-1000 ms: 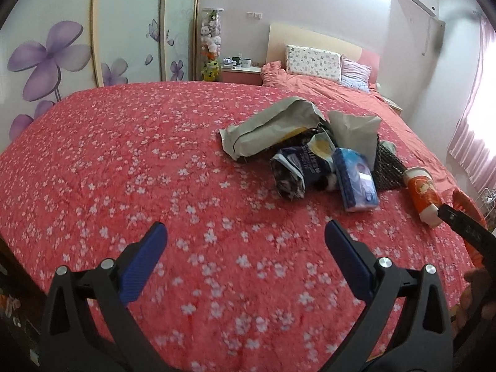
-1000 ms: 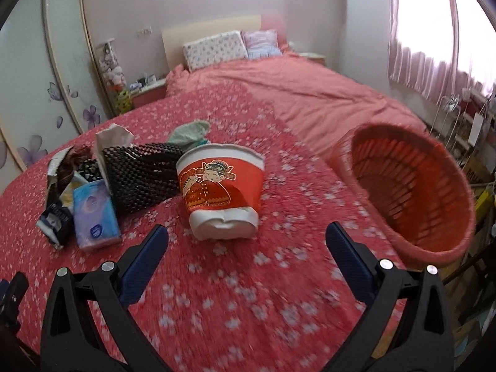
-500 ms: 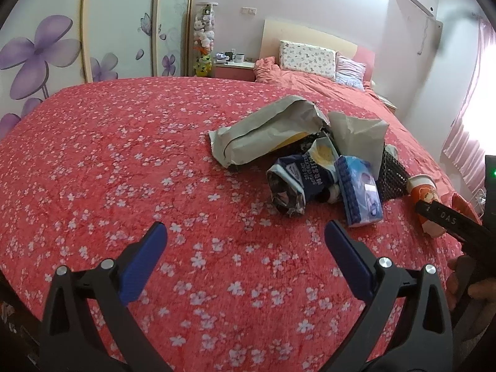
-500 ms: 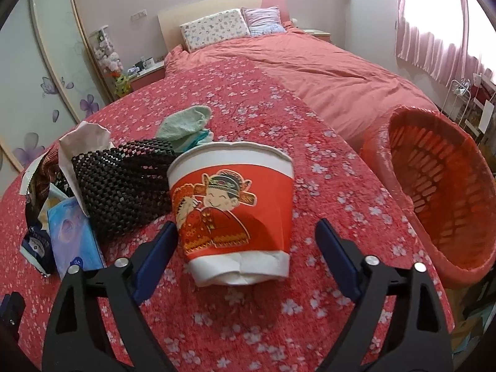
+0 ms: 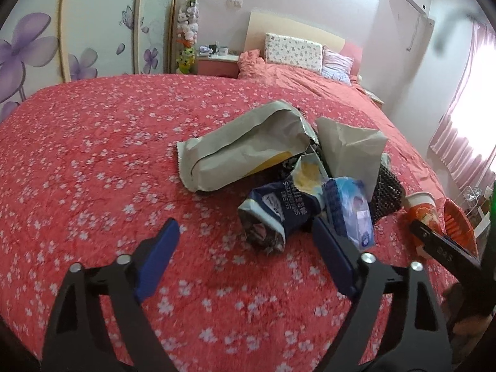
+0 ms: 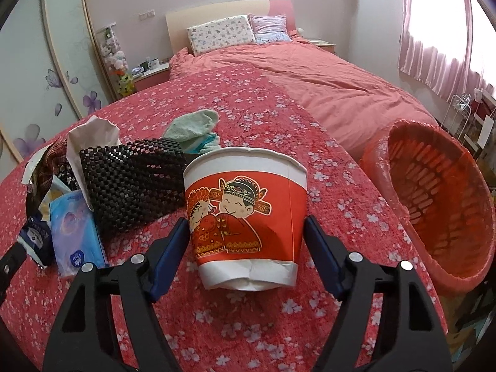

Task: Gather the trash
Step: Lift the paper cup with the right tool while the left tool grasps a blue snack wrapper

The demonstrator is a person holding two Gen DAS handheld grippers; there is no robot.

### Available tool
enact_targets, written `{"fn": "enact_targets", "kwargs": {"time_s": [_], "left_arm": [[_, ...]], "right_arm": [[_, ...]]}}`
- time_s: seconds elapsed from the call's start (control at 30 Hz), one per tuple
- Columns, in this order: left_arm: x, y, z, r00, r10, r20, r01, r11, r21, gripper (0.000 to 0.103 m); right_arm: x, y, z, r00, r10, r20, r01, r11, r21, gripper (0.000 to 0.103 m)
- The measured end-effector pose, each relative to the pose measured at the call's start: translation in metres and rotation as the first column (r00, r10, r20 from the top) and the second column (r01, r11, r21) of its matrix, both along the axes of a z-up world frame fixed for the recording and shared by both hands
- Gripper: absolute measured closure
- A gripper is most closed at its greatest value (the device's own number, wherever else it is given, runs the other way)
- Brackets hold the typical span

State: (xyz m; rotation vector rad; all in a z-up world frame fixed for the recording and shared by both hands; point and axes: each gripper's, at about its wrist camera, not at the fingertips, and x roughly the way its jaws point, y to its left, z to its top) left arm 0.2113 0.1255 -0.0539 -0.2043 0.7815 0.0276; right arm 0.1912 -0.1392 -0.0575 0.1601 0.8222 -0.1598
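A red and white paper cup (image 6: pixel 245 214) stands upside down on the red flowered bedspread (image 6: pixel 254 105), between the blue pads of my right gripper (image 6: pixel 246 241); the jaws have narrowed to its sides and touch or nearly touch it. The cup also shows in the left wrist view (image 5: pixel 423 209). My left gripper (image 5: pixel 245 260) is open and empty, just short of a crumpled dark blue wrapper (image 5: pixel 274 214). Behind it lie a grey foil bag (image 5: pixel 245 145), a blue tissue pack (image 5: pixel 353 214) and a black mesh mat (image 6: pixel 130 186).
An orange basket (image 6: pixel 440 204) lined with a red bag stands off the bed's right edge. A green cloth (image 6: pixel 195 130) and white paper (image 6: pixel 93 136) lie behind the mat. Pillows (image 6: pixel 220 34) and a wardrobe (image 5: pixel 93 31) are beyond.
My right gripper has moved forward around the cup and its jaws have narrowed onto it. My left gripper has moved closer to the trash pile, still open.
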Motion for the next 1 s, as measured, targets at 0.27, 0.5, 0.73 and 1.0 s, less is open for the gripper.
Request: {"fn": "enact_targets", "kwargs": {"time_s": [0.27,0.5,0.73,1.0], "left_arm": [[0.026,0.003,-0.012,0.998,-0.047,-0.049,0.043,0.996,-0.074,0.042],[0.029,0.003,-0.017,0.996,-0.088,-0.035,0.082,0.988,-0.132,0.082],[0.014,0.004,-0.01,0.995,-0.095,0.007,0.095,0.986,-0.141,0.091],[-0.009,0.007,0.015,0.995,-0.065,0.077,0.074,0.991,-0.114,0.093]], "right_arm": [[-0.005,-0.001,-0.001,1.0,0.004,0.0,-0.004,1.0,-0.019,0.029],[-0.012,0.001,0.0,1.0,0.008,0.009,-0.008,0.999,-0.037,0.029],[-0.022,0.002,0.007,0.999,0.013,0.031,-0.011,0.999,-0.046,0.029],[-0.037,-0.001,0.02,0.998,0.012,0.07,-0.008,0.999,-0.049,0.029]]}}
